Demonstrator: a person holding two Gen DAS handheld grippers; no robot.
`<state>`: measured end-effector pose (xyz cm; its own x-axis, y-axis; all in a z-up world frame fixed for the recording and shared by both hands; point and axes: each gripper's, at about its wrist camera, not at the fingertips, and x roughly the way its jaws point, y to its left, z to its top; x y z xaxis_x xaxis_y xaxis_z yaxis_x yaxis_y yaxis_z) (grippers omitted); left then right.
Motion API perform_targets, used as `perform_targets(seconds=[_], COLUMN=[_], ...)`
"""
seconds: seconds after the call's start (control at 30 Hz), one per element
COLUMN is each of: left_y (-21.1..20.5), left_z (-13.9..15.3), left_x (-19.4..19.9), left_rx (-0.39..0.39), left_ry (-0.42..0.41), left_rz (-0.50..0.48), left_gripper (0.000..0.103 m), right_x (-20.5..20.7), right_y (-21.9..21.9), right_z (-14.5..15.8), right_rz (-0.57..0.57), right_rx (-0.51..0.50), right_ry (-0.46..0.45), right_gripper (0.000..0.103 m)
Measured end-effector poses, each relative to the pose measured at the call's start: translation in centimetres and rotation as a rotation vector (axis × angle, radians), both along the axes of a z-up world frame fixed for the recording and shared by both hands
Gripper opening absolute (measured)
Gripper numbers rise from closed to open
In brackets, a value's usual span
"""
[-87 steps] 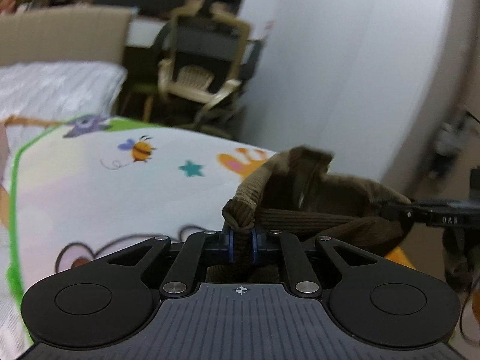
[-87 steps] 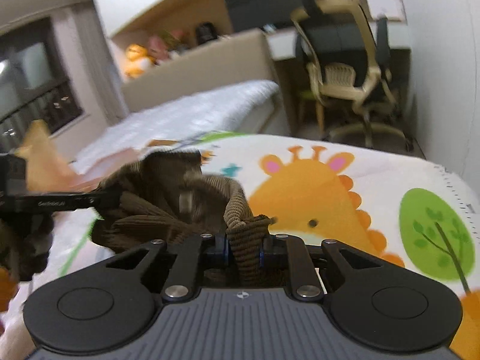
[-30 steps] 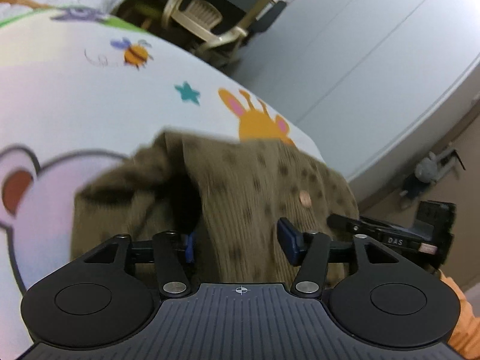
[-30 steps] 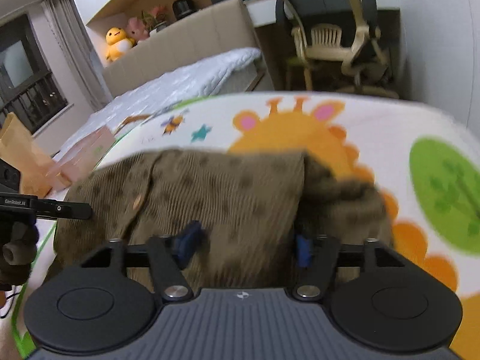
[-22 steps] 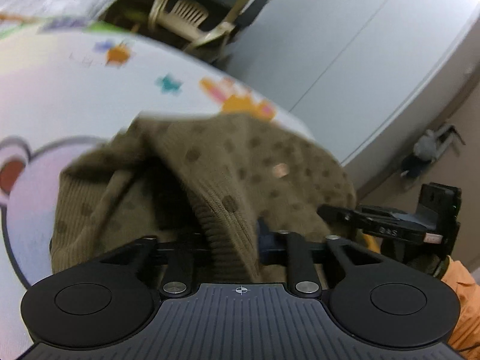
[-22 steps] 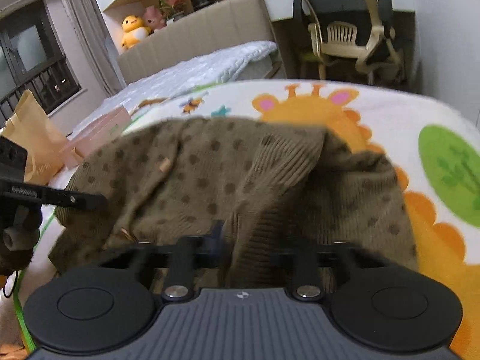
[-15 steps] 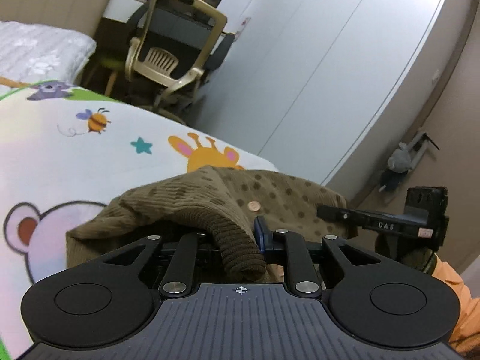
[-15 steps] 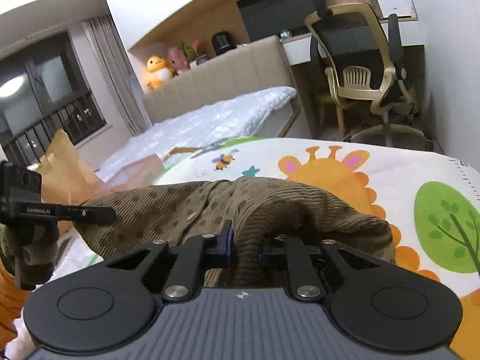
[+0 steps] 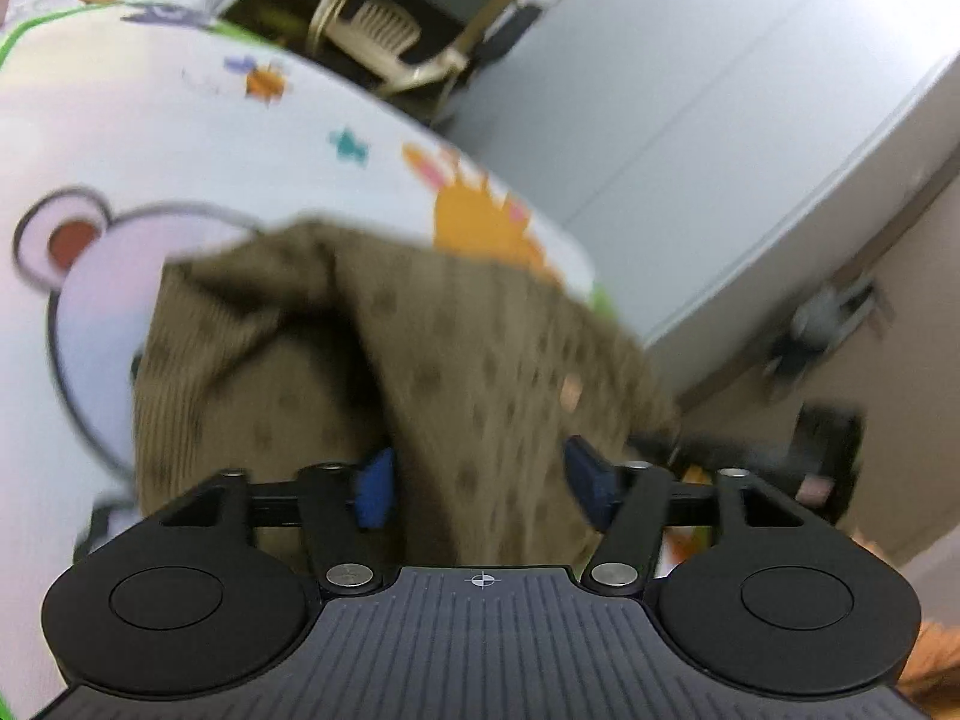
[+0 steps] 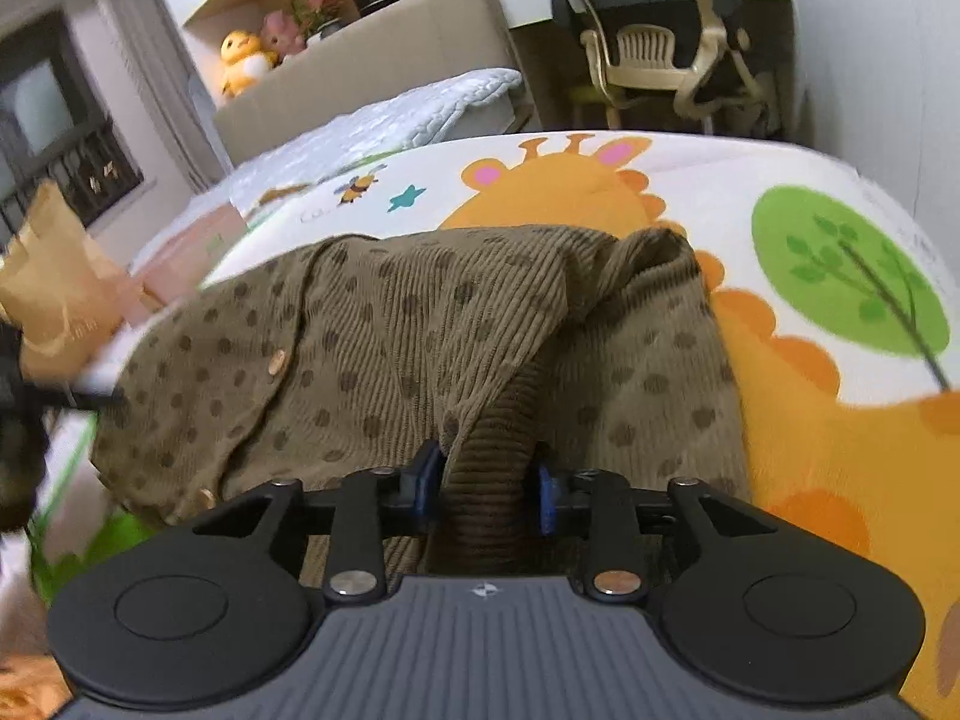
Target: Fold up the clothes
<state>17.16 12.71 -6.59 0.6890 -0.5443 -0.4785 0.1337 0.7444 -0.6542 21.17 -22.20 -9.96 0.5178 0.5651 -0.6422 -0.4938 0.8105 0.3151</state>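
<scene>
An olive-brown ribbed cardigan with dark dots and small wooden buttons point(image 10: 372, 348) lies spread on a cartoon-print sheet point(image 10: 840, 228). It also shows, blurred, in the left wrist view point(image 9: 468, 360). My left gripper point(image 9: 480, 480) is open, its blue pads wide apart with cardigan fabric lying between them. My right gripper point(image 10: 489, 489) is shut on the cardigan's ribbed hem, which bunches up between its pads. The left gripper shows dimly at the left edge of the right wrist view point(image 10: 24, 384).
The sheet shows a giraffe point(image 10: 558, 180), a green tree point(image 10: 852, 276), a bee and a bear outline point(image 9: 78, 240). A chair point(image 10: 660, 60) and a desk stand beyond the bed. A brown paper bag point(image 10: 54, 288) sits at the left. A white wardrobe wall point(image 9: 690, 90) is at the right.
My left gripper has opened and let go of the cardigan hem. Both grippers have dropped lower and the cardigan now lies flatter on the sheet. The right gripper still holds the hem.
</scene>
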Motion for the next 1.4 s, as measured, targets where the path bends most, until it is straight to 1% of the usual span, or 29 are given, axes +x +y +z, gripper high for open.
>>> perform_targets(seconds=[0.07, 0.13, 0.17, 0.2, 0.23, 0.3, 0.33, 0.37, 0.4, 0.43, 0.47, 0.5, 0.53, 0.57, 0.6, 0.63, 0.7, 0.77, 0.8, 0.83, 0.9, 0.93, 1.0, 1.03, 1.13, 1.23, 1.33, 1.4], left_y=[0.9, 1.6, 1.9, 2.3, 2.8, 4.0, 4.5, 4.7, 4.6, 4.4, 4.1, 3.5, 2.8, 2.1, 1.3, 0.4, -1.7, -3.7, -4.6, -5.4, -6.5, -6.9, -7.4, -7.5, -7.4, -7.1, -7.0, -7.3], left_z=[-0.3, -1.2, -1.5, -1.6, -1.4, -0.6, -0.2, 0.2, 0.7, 1.0, 1.4, 1.8, 2.2, 2.7, 3.3, 3.9, 5.0, 5.5, 5.6, 5.2, 3.5, 2.3, 0.4, -0.3, -1.1, -1.1, -1.3, -1.4], left_x=[1.7, 3.9, 5.0, 5.9, 6.4, 6.7, 6.7, 6.6, 6.3, 5.9, 5.4, 4.6, 3.7, 2.8, 2.0, 1.4, 1.0, 1.9, 2.5, 3.3, 5.1, 5.6, 6.0, 5.8, 4.8, 4.5, 4.4, 4.4], left_rx=[-0.067, -0.137, -0.159, -0.169, -0.182, -0.218, -0.214, -0.179, -0.129, -0.072, -0.006, 0.07, 0.146, 0.213, 0.259, 0.284, 0.296, 0.279, 0.269, 0.261, 0.252, 0.259, 0.299, 0.328, 0.382, 0.386, 0.383, 0.393], left_ry=[0.016, 0.057, 0.072, 0.068, 0.047, -0.006, -0.018, -0.02, -0.017, -0.012, -0.008, -0.014, -0.028, -0.048, -0.075, -0.106, -0.177, -0.22, -0.235, -0.231, -0.162, -0.119, -0.068, -0.062, -0.08, -0.078, -0.084, -0.091], left_rz=[0.032, 0.058, 0.081, 0.12, 0.16, 0.231, 0.254, 0.262, 0.258, 0.25, 0.243, 0.231, 0.213, 0.191, 0.164, 0.134, 0.074, 0.036, 0.022, 0.015, 0.02, 0.024, 0.037, 0.045, 0.034, 0.034, 0.035, 0.033], left_gripper=[0.077, 0.078, 0.076, 0.075, 0.072, 0.072, 0.073, 0.073, 0.074, 0.076, 0.078, 0.078, 0.08, 0.082, 0.084, 0.087, 0.093, 0.094, 0.094, 0.095, 0.095, 0.095, 0.095, 0.095, 0.095, 0.095, 0.098, 0.099], right_x=[0.1, 0.1, 0.1, 0.0, -0.1, -0.4, -0.6, -0.6, -0.6, -0.6, -0.4, -0.4, -0.4, -0.5, -0.6, -0.6, -0.3, 0.6, 1.1, 1.8, 3.6, 4.5, 5.5, 5.5, 4.2, 2.8, 1.2, -0.1], right_y=[0.2, 0.3, 0.4, 0.4, 0.4, 0.5, 0.4, 0.4, 0.4, 0.4, 0.4, 0.4, 0.2, 0.0, -0.3, -0.5, -0.3, 1.0, 1.9, 3.0, 5.3, 6.4, 7.8, 8.1, 7.6, 7.2, 6.7, 6.3], right_z=[-0.1, -0.2, -0.2, -0.2, -0.2, -0.1, -0.1, -0.1, -0.1, 0.0, 0.2, 0.5, 1.0, 1.7, 2.4, 3.3, 5.1, 6.2, 6.4, 6.3, 4.9, 3.8, 1.4, 0.9, 1.5, 2.2, 2.7, 2.3], right_rz=[-0.001, -0.001, 0.003, 0.009, 0.014, 0.017, 0.016, 0.016, 0.017, 0.014, 0.005, -0.009, -0.024, -0.033, -0.039, -0.044, -0.048, -0.035, -0.025, -0.011, 0.017, 0.02, 0.032, 0.037, 0.046, 0.056, 0.07, 0.091], right_rx=[0.006, 0.011, 0.006, -0.003, -0.016, -0.032, -0.034, -0.037, -0.04, -0.046, -0.056, -0.071, -0.081, -0.082, -0.076, -0.061, -0.029, -0.014, -0.011, -0.004, -0.005, -0.027, -0.082, -0.096, -0.092, -0.088, -0.088, -0.115], right_ry=[-0.002, -0.004, -0.01, -0.018, -0.027, -0.044, -0.05, -0.057, -0.061, -0.061, -0.062, -0.068, -0.084, -0.106, -0.127, -0.148, -0.192, -0.232, -0.246, -0.25, -0.219, -0.193, -0.159, -0.155, -0.176, -0.197, -0.216, -0.218], right_gripper=[0.034, 0.034, 0.034, 0.034, 0.035, 0.035, 0.035, 0.036, 0.037, 0.04, 0.048, 0.053, 0.058, 0.058, 0.058, 0.06, 0.063, 0.069, 0.07, 0.072, 0.072, 0.072, 0.074, 0.076, 0.077, 0.078, 0.085, 0.087])
